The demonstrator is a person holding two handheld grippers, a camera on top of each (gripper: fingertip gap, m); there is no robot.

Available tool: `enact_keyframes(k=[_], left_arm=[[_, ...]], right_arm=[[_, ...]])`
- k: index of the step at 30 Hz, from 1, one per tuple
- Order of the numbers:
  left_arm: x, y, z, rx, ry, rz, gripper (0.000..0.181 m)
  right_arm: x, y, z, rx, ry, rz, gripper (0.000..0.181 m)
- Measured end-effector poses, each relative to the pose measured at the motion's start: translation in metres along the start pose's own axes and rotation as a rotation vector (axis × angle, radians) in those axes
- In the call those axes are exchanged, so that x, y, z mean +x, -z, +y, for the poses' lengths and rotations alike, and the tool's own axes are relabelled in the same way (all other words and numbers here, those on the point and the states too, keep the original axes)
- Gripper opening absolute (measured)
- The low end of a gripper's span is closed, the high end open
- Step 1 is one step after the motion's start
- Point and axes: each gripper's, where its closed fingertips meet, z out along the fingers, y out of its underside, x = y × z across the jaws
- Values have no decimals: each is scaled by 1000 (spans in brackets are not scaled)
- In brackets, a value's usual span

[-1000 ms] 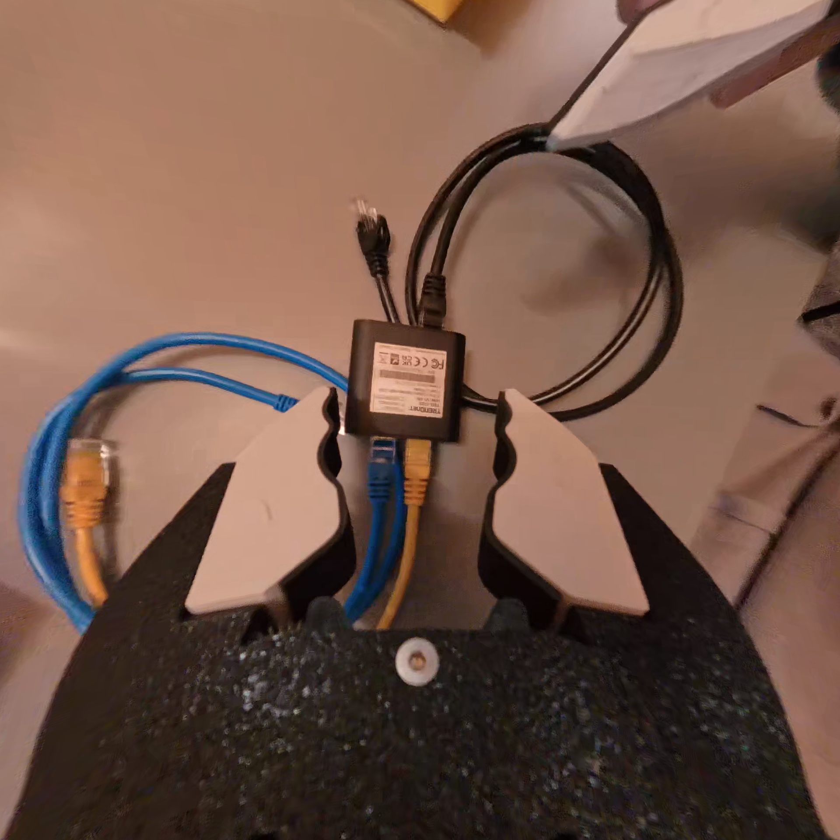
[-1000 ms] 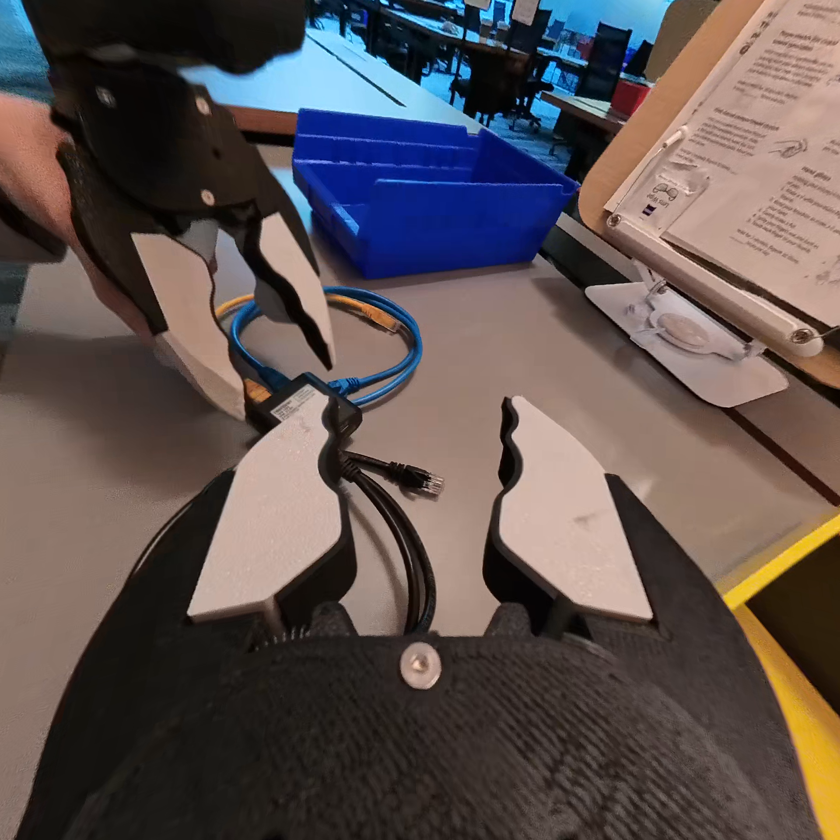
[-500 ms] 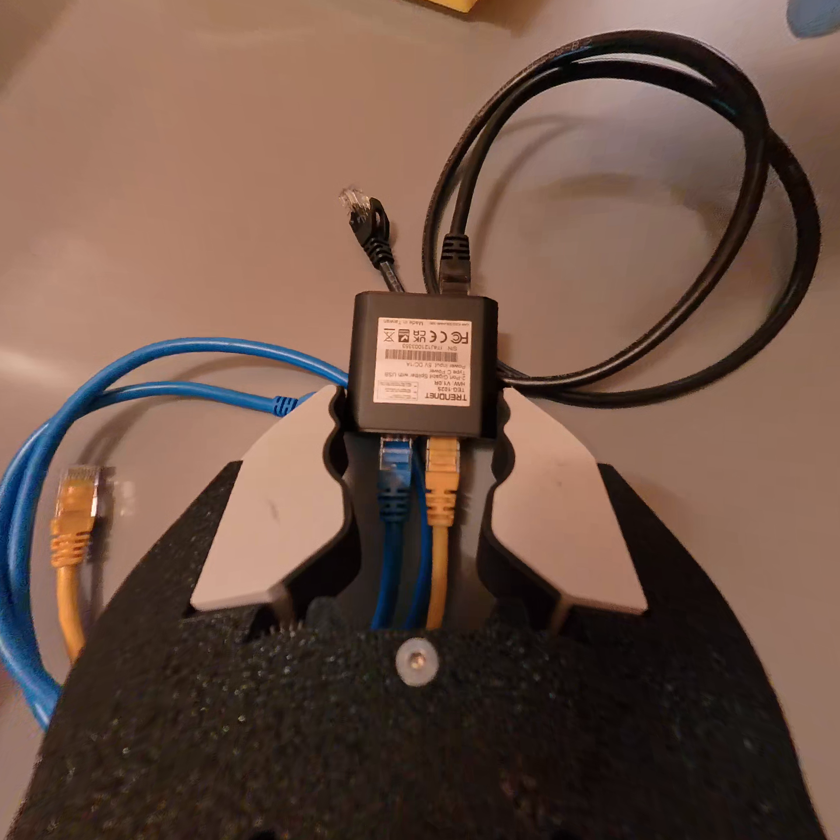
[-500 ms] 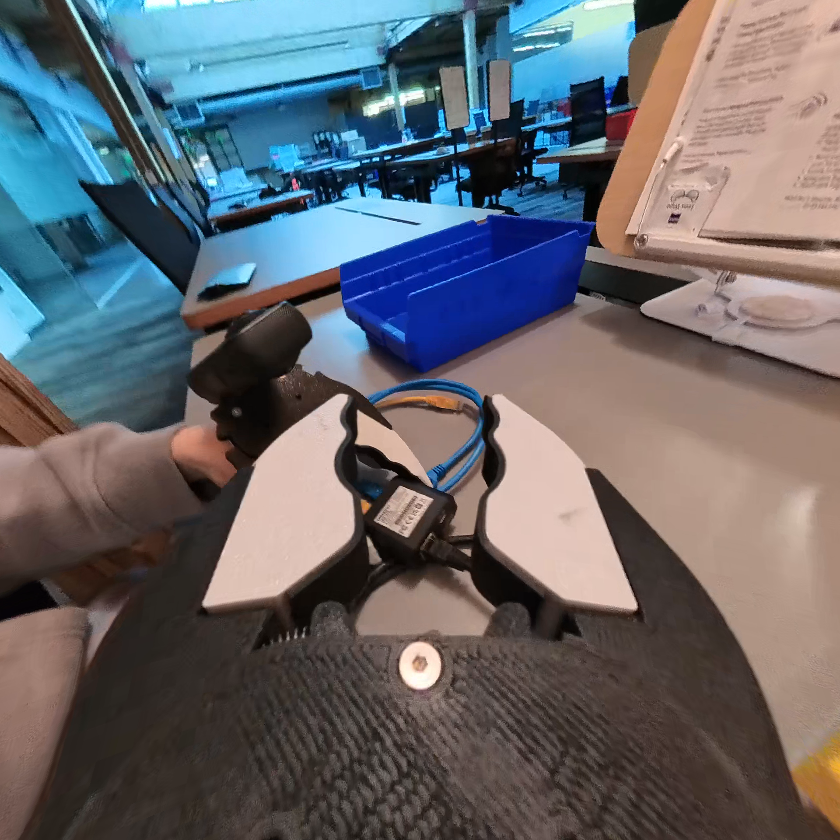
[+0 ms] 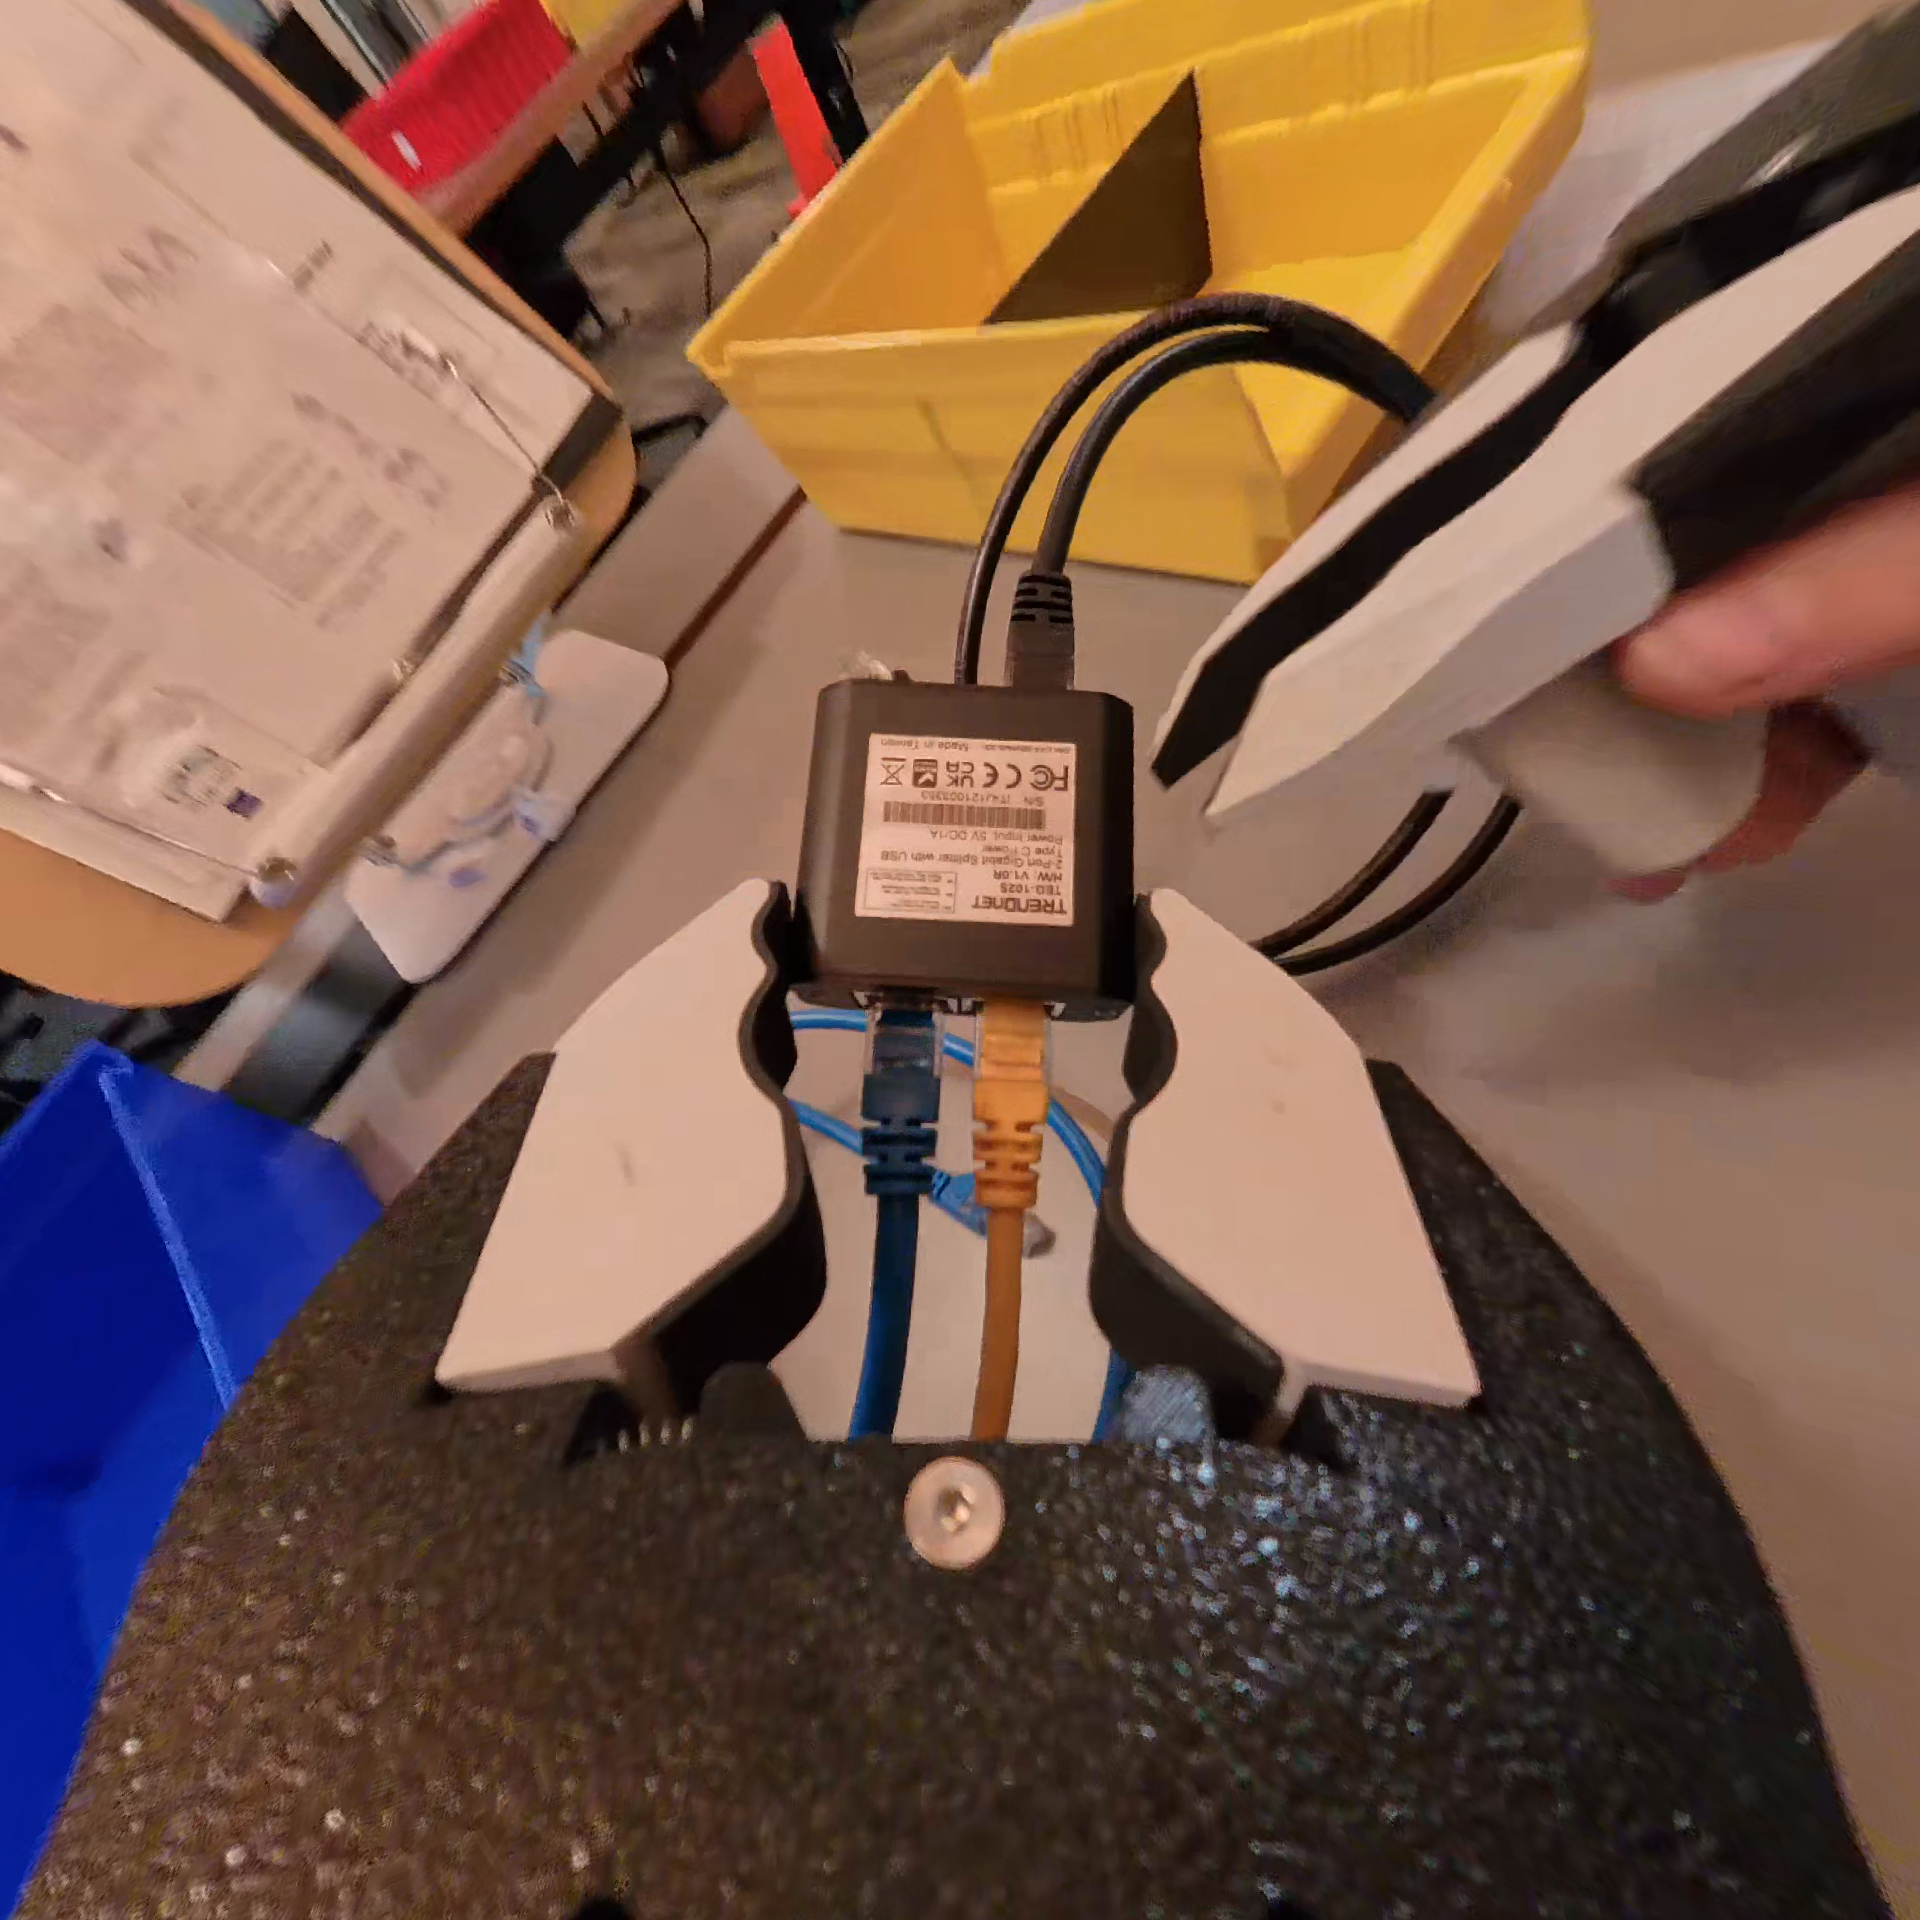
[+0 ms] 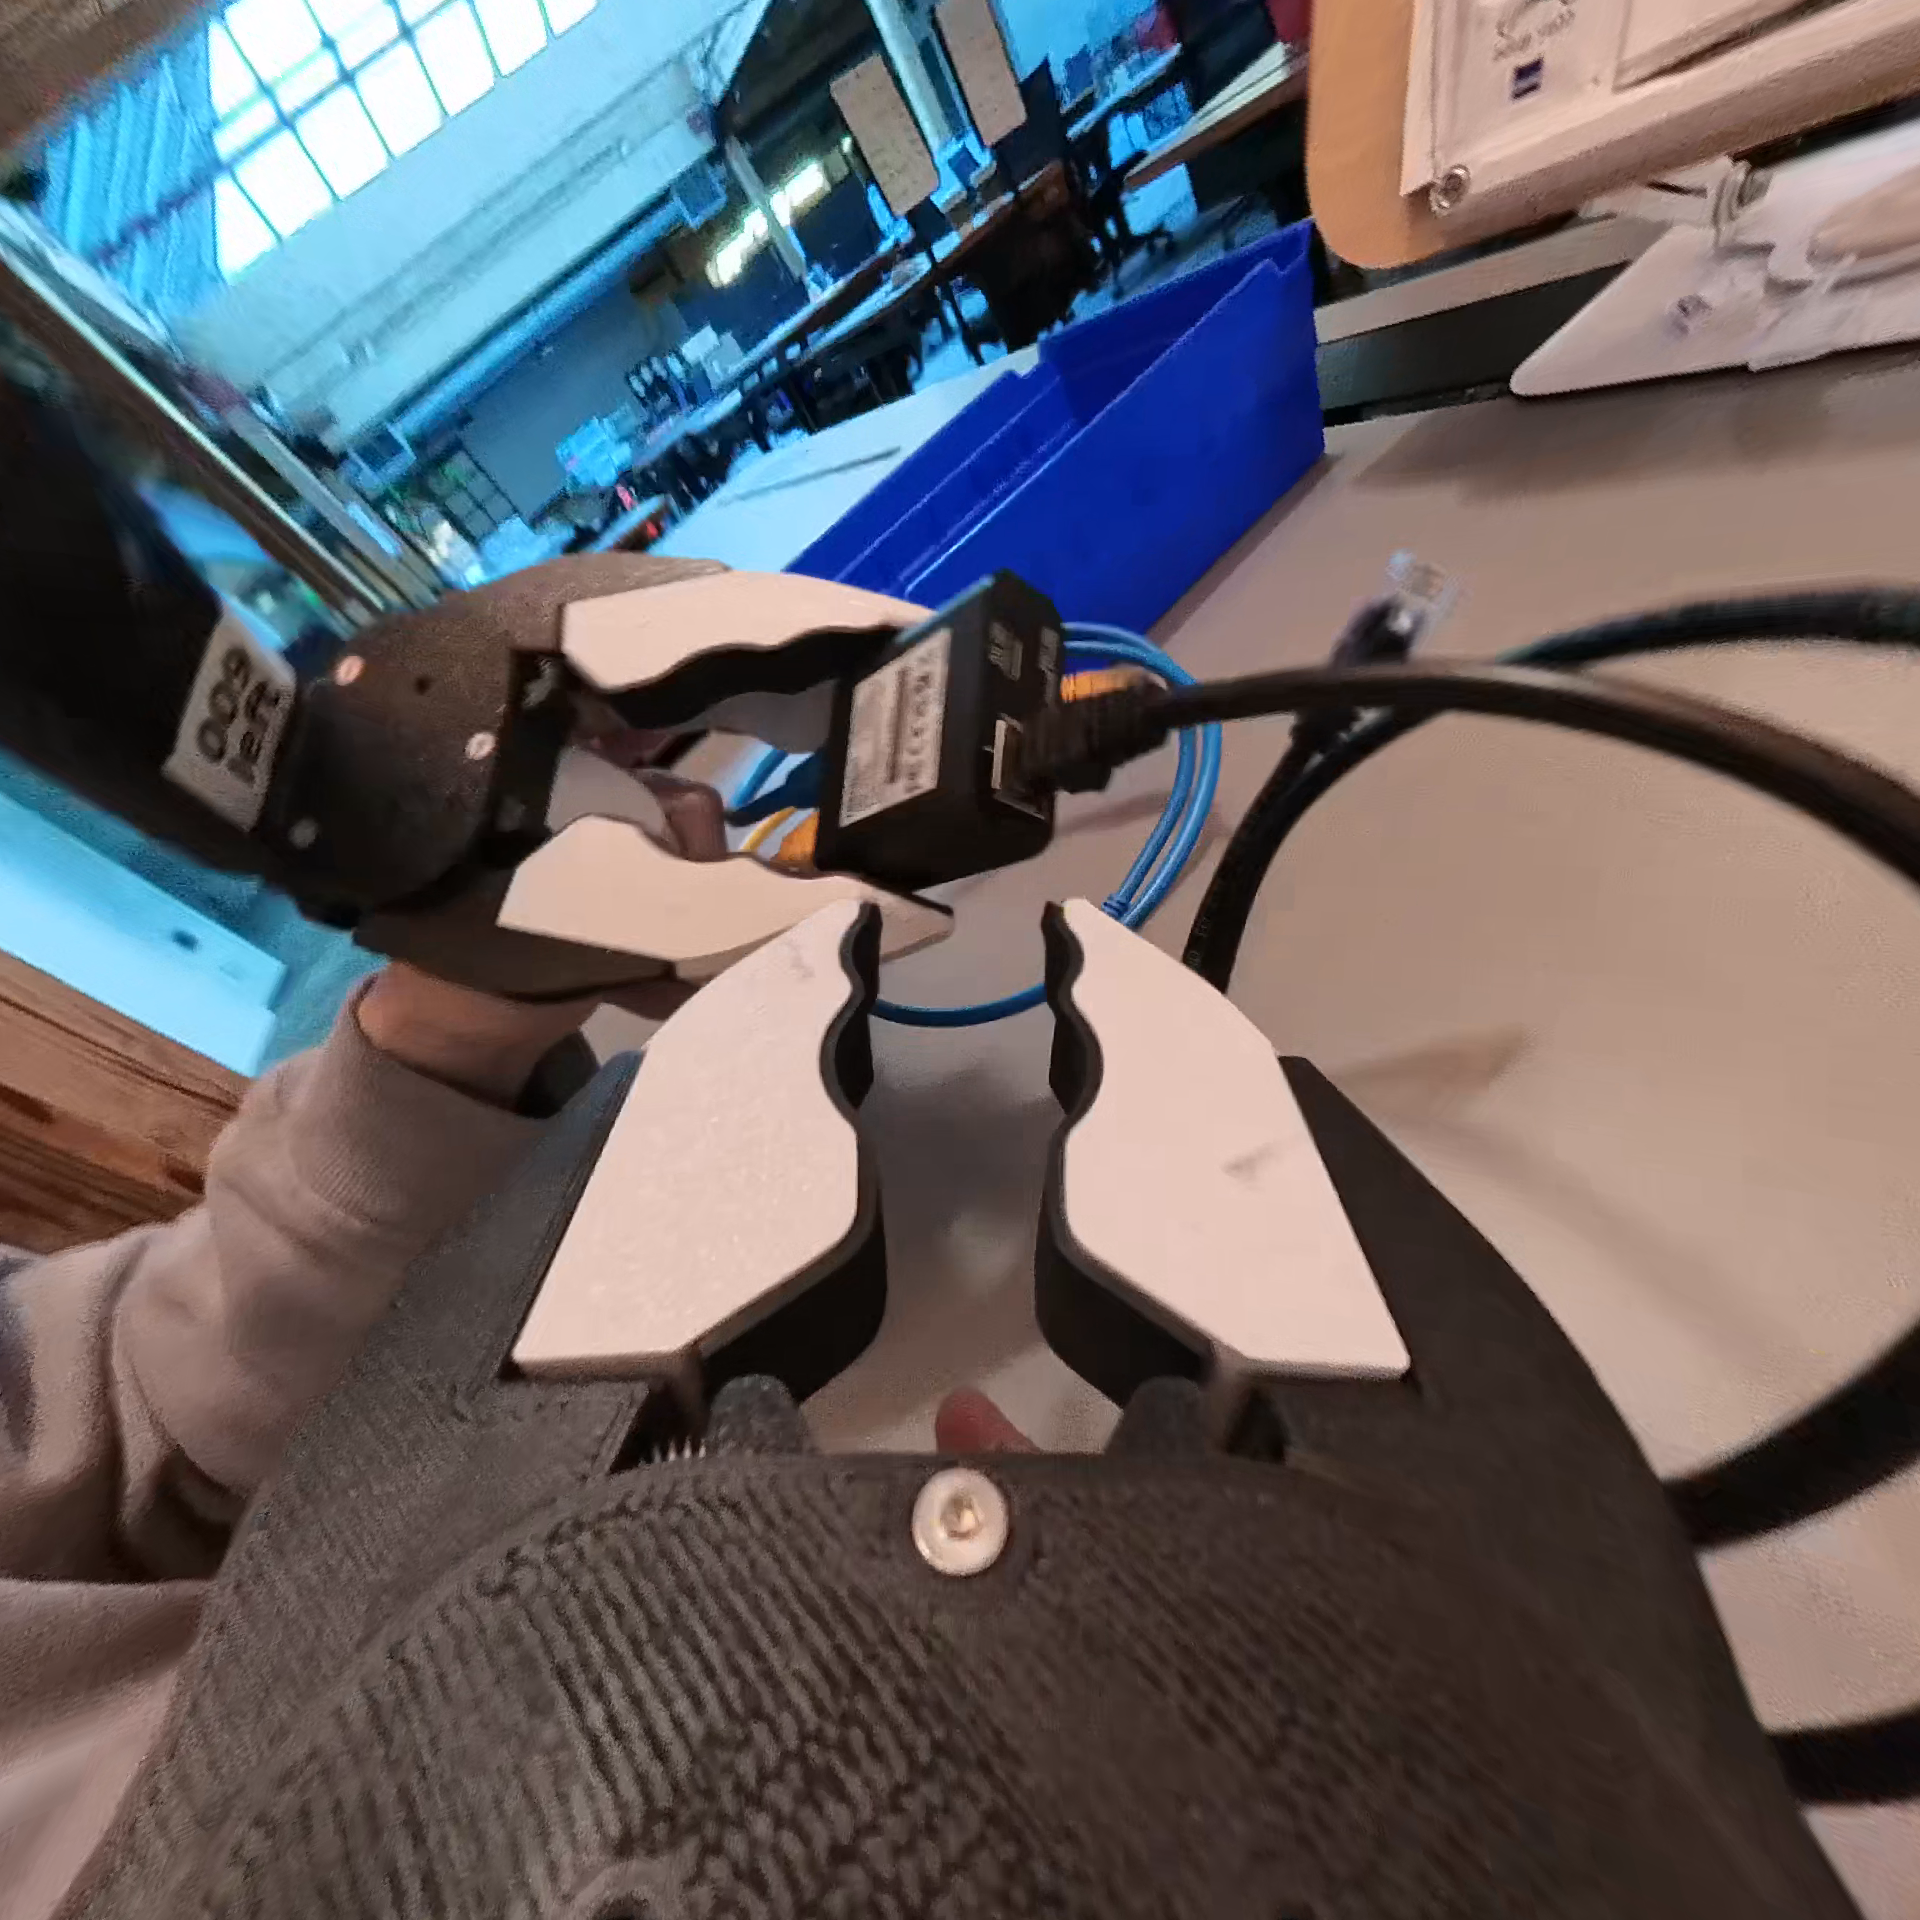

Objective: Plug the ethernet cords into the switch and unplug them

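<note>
Black and boxy, the switch (image 5: 971,847) sits pinched between the tips of the left gripper (image 5: 961,935), which holds it lifted clear of the grey table (image 5: 1558,1091). On its near face a blue cord (image 5: 899,1101) and an orange cord (image 5: 1006,1112) are both plugged in and run back between the fingers. On the far face a black cord (image 5: 1039,623) is seated, its long loop trailing off over the table. The right gripper (image 6: 961,935) hangs just below and beside the switch with its fingers parted a little and nothing between them. Farther off, the black cord's free plug (image 6: 1392,623) lies on the table, then a blue bin (image 6: 1143,478), a yellow bin (image 5: 1039,416) and a clipboard on a stand (image 5: 260,520). The grip looks shallow, only on the switch's rear corners, so a hard tug on any plug could twist the switch out of the fingers; pulling without pressing the latch tab would likely drag the whole box instead of freeing the cord.
</note>
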Motion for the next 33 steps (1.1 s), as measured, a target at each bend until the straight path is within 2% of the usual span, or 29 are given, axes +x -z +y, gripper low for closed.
enact_keyframes(k=[1,5,7,8,12,16,26,33], left_arm=[[3,0,-5,23,-24,2,61],[10,1,-7,40,-57,32,61],[14,0,-6,56,-51,53,61],[15,-1,-4,49,-46,55,61],[16,-4,3,28,36,67,61],[19,-10,5,21,106,65,61],[29,-11,2,7,138,22,61],[31,4,-4,6,95,21,61]], right_arm=[[3,-1,-1,28,-48,-10,32],[3,-2,-16,185,-329,-164,36],[5,-1,-25,272,-452,-232,27],[9,-2,-26,288,-482,-230,23],[14,-8,-22,318,-505,-229,22],[20,-4,-17,400,-613,-243,21],[24,5,-15,500,-613,-170,21],[10,11,-16,559,-554,-124,21]])
